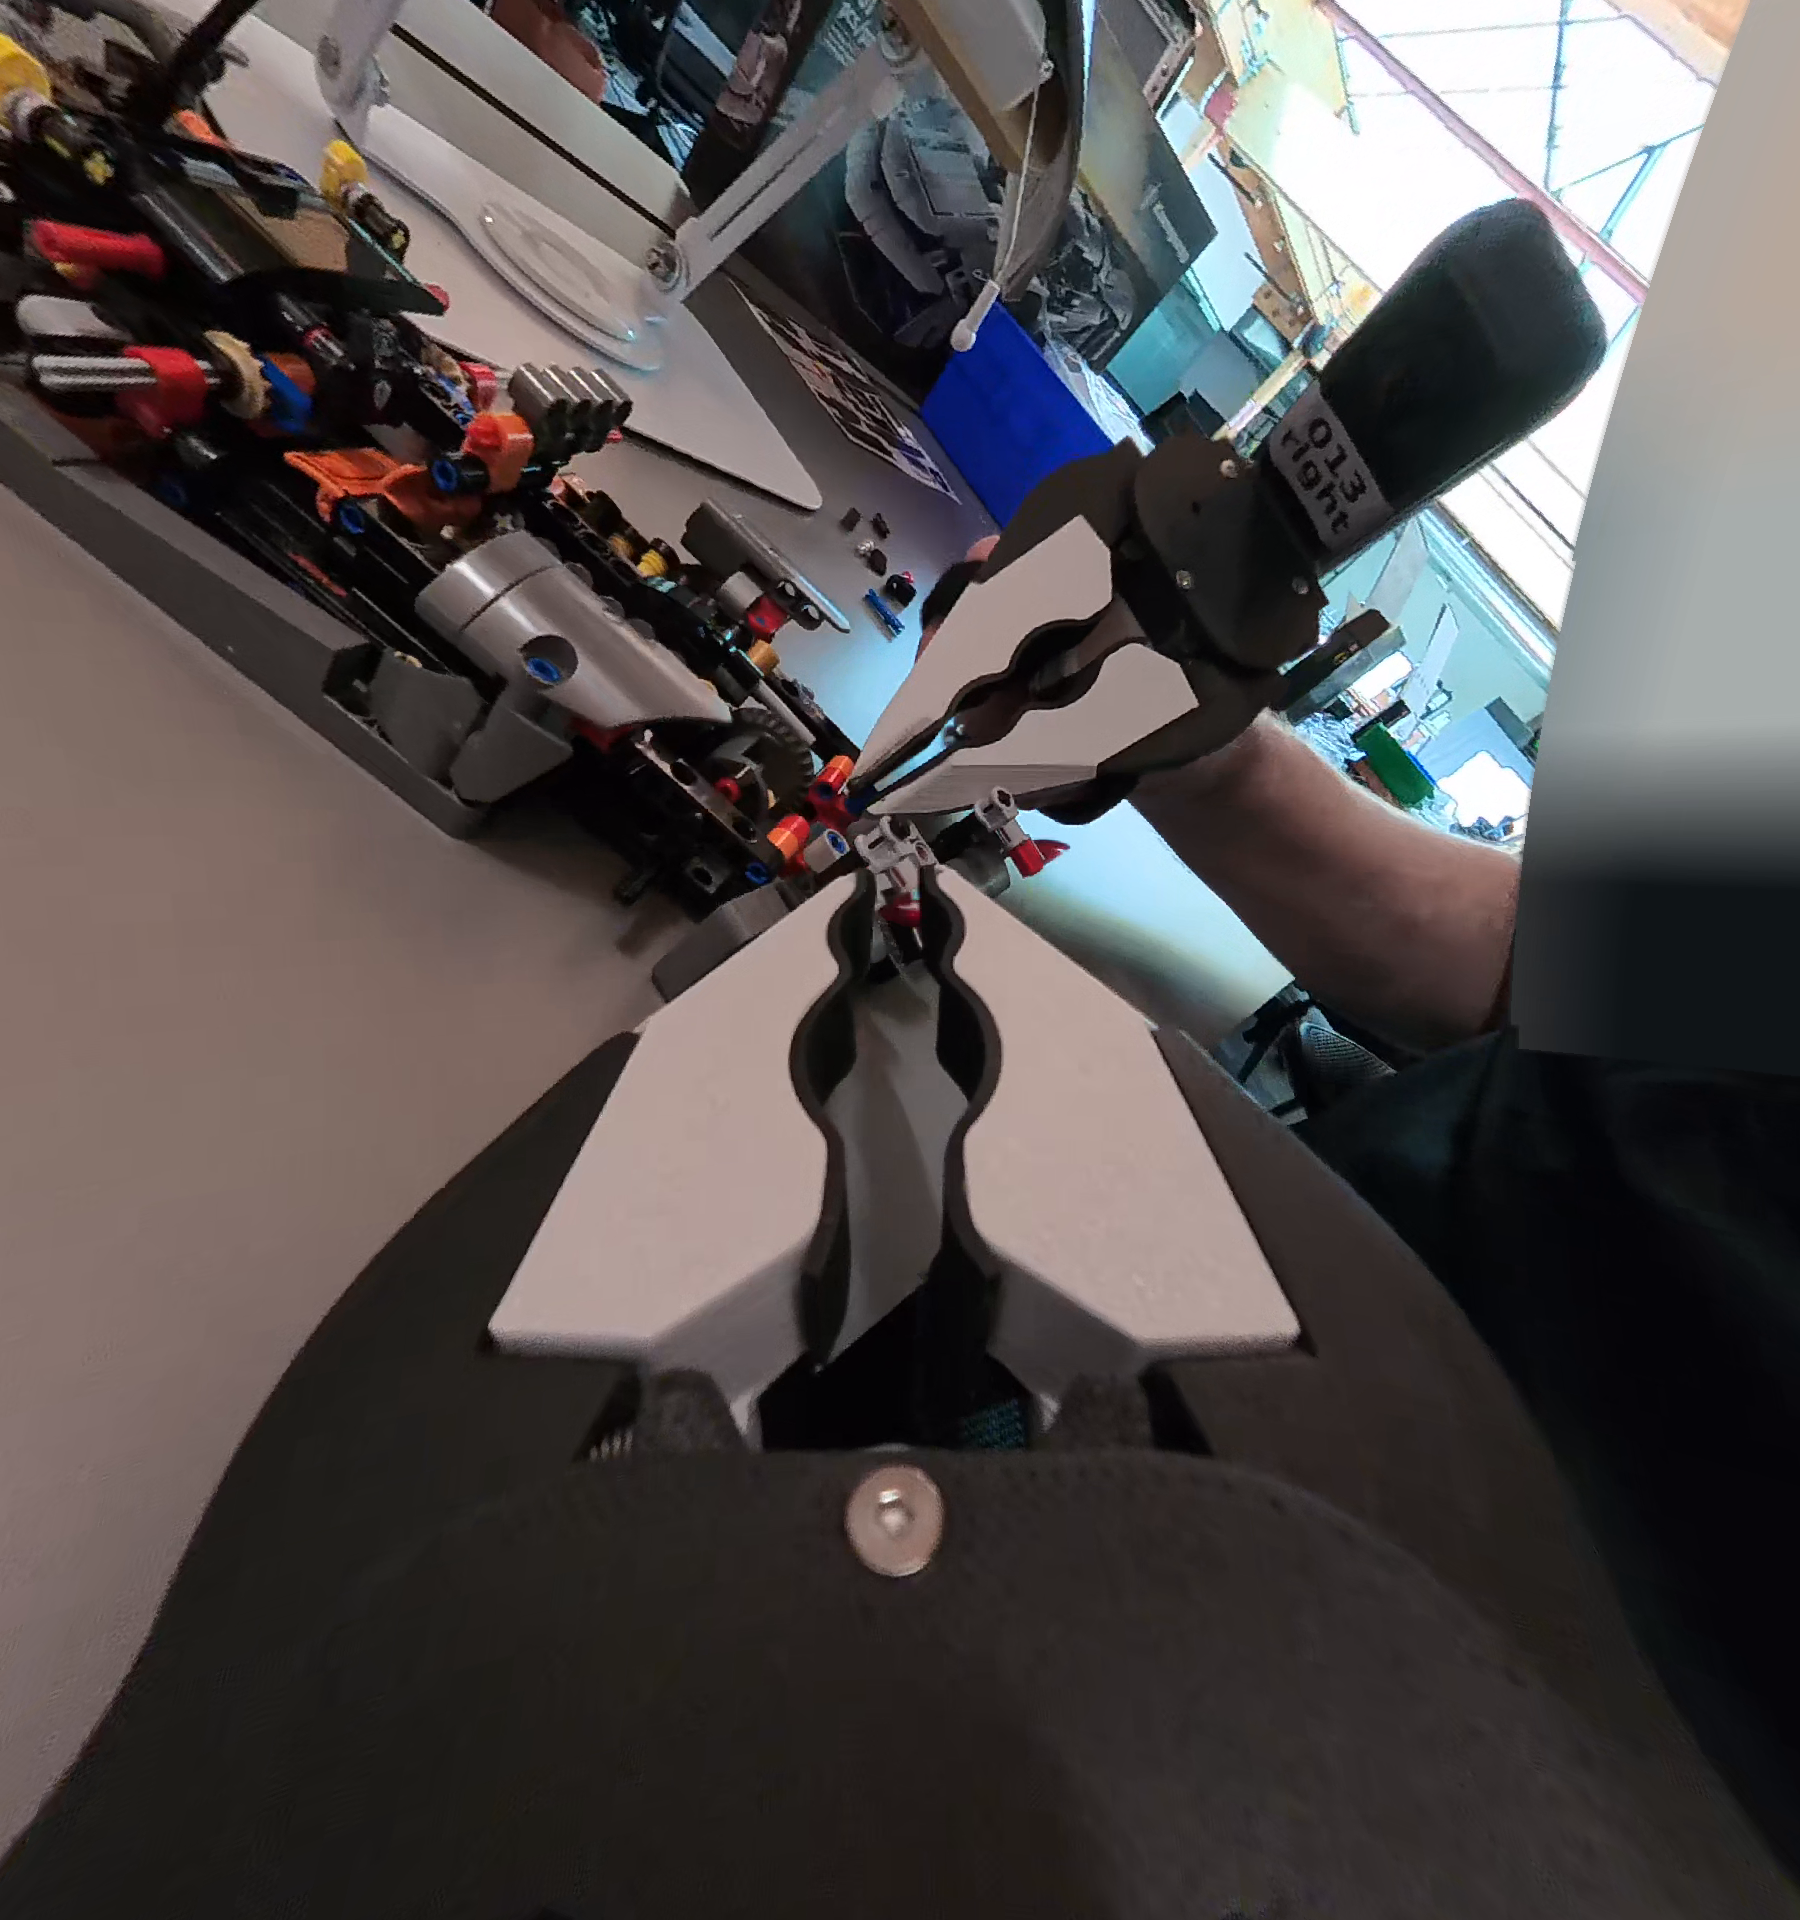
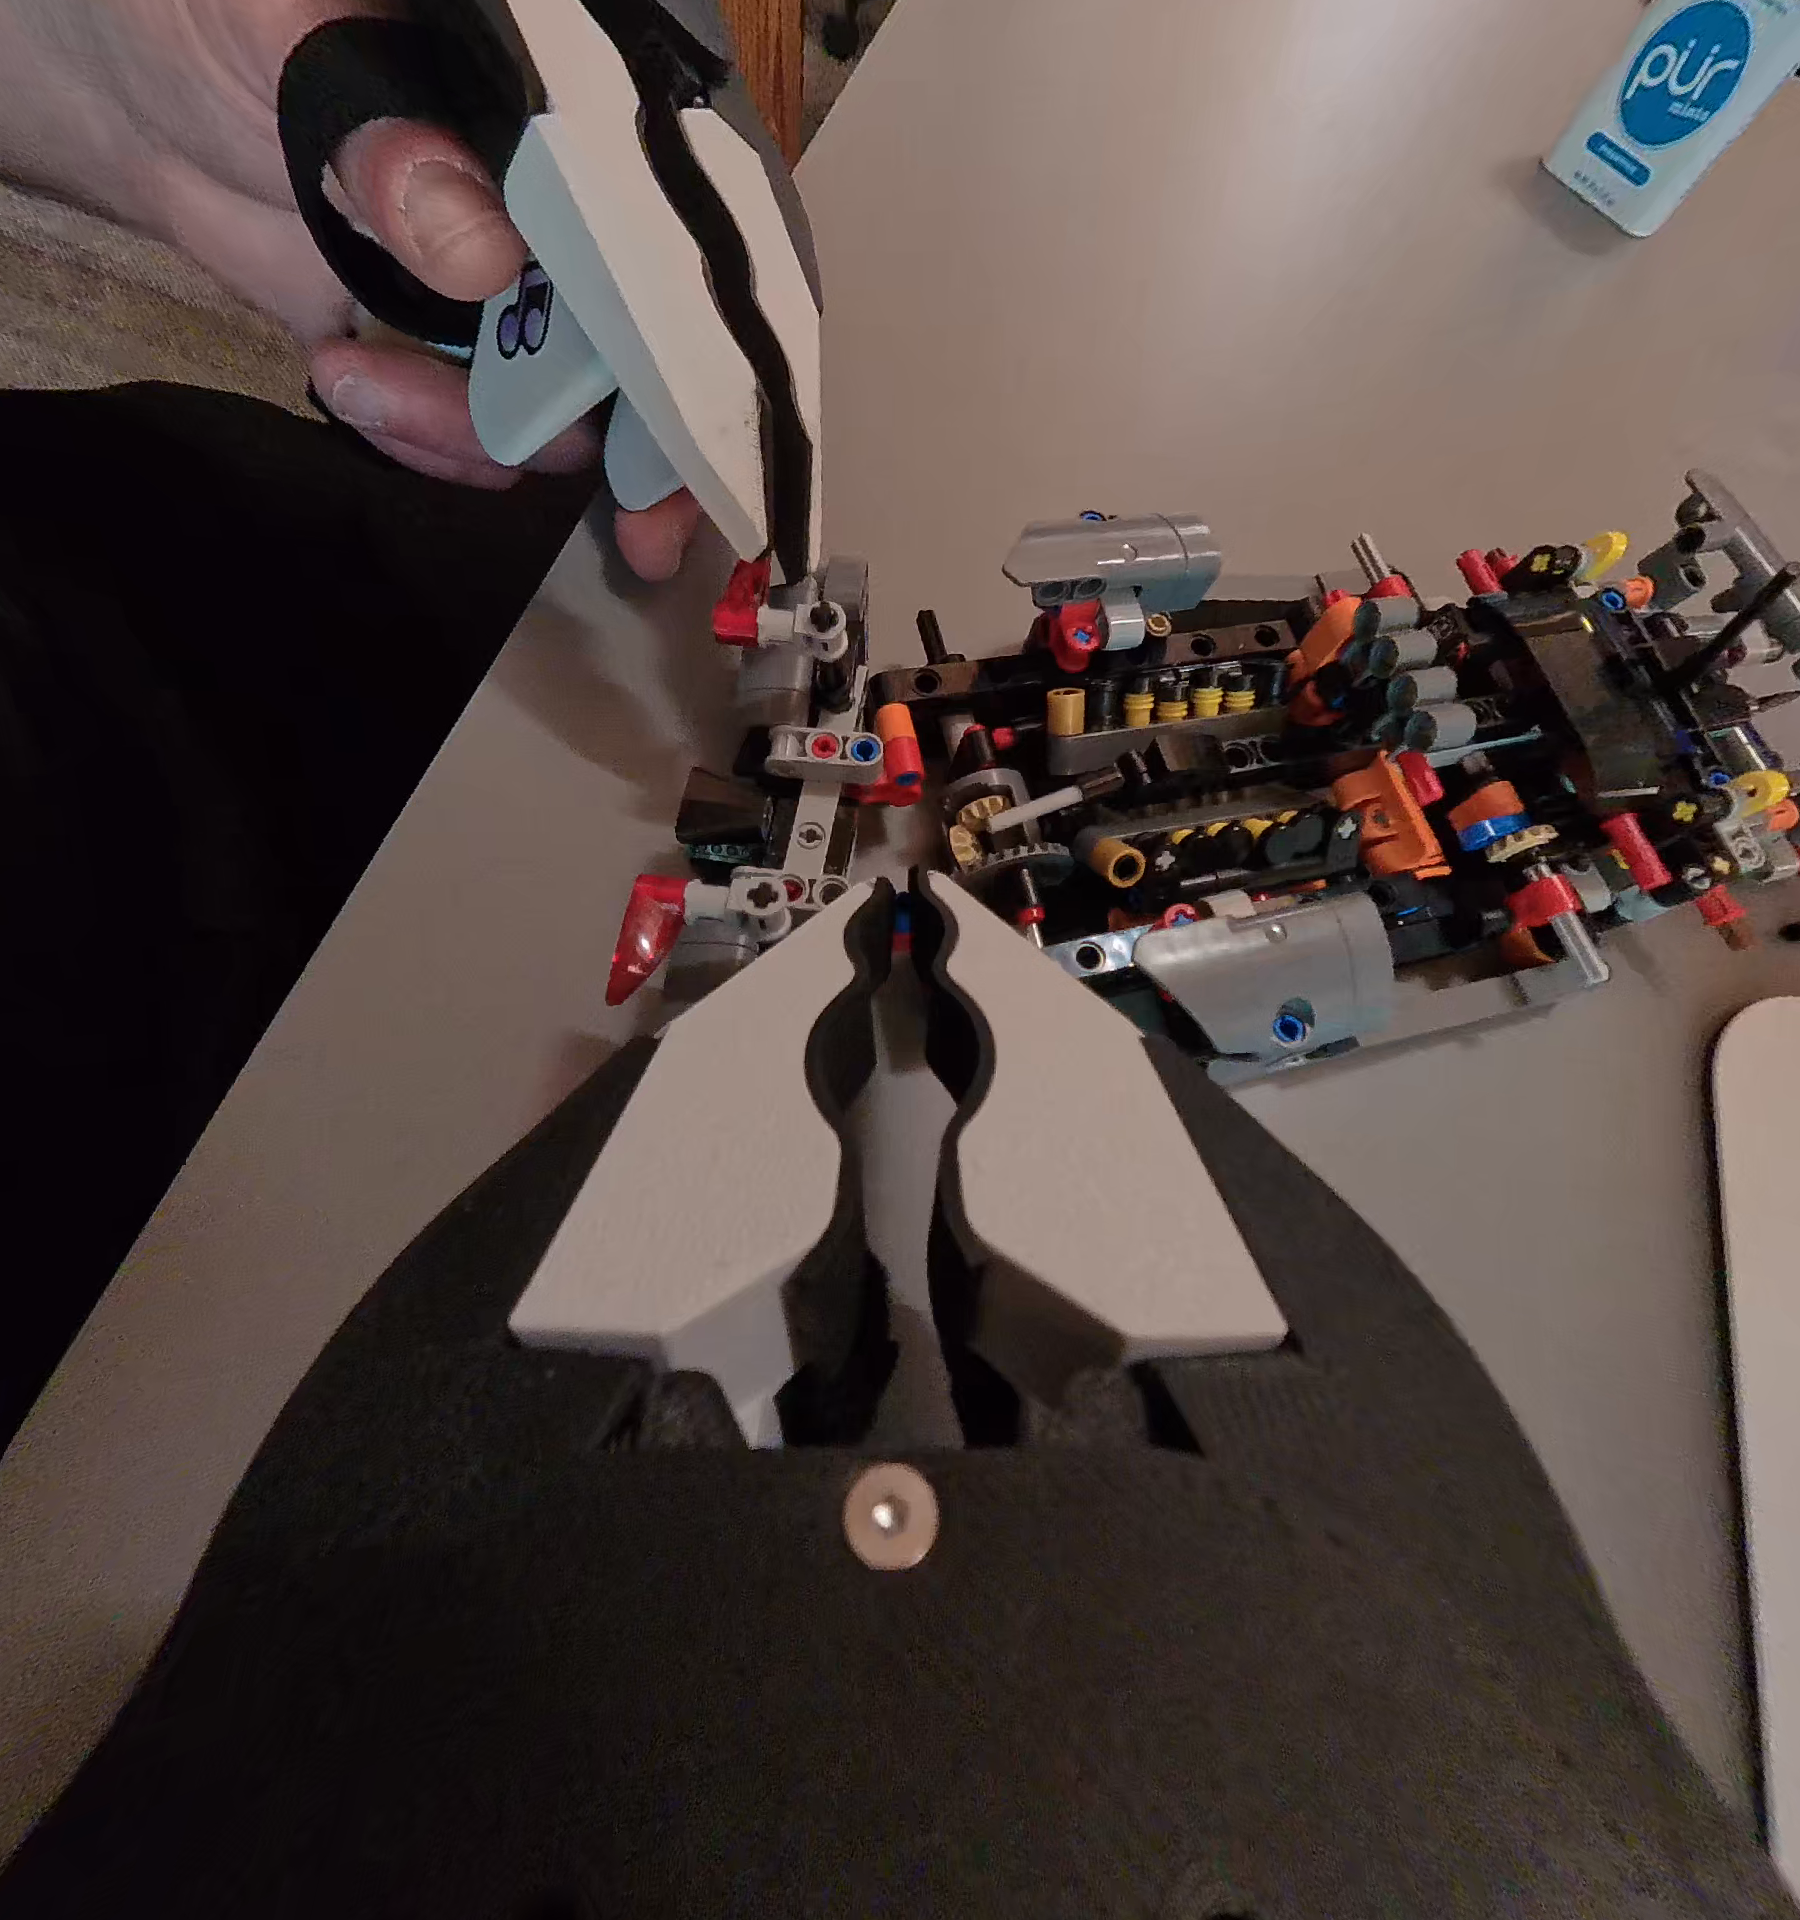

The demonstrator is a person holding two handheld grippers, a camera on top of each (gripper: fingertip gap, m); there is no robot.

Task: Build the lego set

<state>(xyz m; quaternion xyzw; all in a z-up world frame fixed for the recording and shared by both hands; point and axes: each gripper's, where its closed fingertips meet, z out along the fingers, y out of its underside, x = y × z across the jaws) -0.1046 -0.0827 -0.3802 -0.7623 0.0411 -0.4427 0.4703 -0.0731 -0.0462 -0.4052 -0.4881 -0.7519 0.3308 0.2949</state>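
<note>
Model location: the lego chassis [image 2: 1239, 790] lies flat on the grey table [image 2: 1239, 312], its rear cross-assembly [image 2: 818, 790] at the near table edge, facing the person

Left gripper: the left gripper [image 1: 894, 891] has its jaws drawn in on the corner of the rear sub-assembly, at a small light-grey connector [image 1: 891, 844] with a red piece just behind it; the right wrist view shows the same tips [image 2: 787, 556] meeting beside the red corner piece [image 2: 742, 608]

Right gripper: the right gripper [image 2: 901, 902] is pinched on a thin pin [image 2: 902, 925] showing blue and red between the tips; in the left wrist view the pin [image 1: 880, 784] points at the orange and red bushes [image 1: 823, 800] on the chassis end

Weight: judged light per part, but the whole model is long and would sag or shed parts if lifted by one end

Stiffness: hard plastic, rigid; joints are friction-fit only, so sideways load likely pops the small connectors

Slip: smooth round pin, likely to roll or pivot in a pinch; best held across its middle with the axis in line with the hole

Hold points: brace on the beam or grey frame, not on the red translucent tips [image 2: 647, 935], which look weakly attached

Step in hand: judged as seating the pin while the left side steadies the rear assembly

Risk: misaligned push could shove the chassis along the table

Other: a mint tin [image 2: 1675, 114] stands well apart at the far corner
</note>
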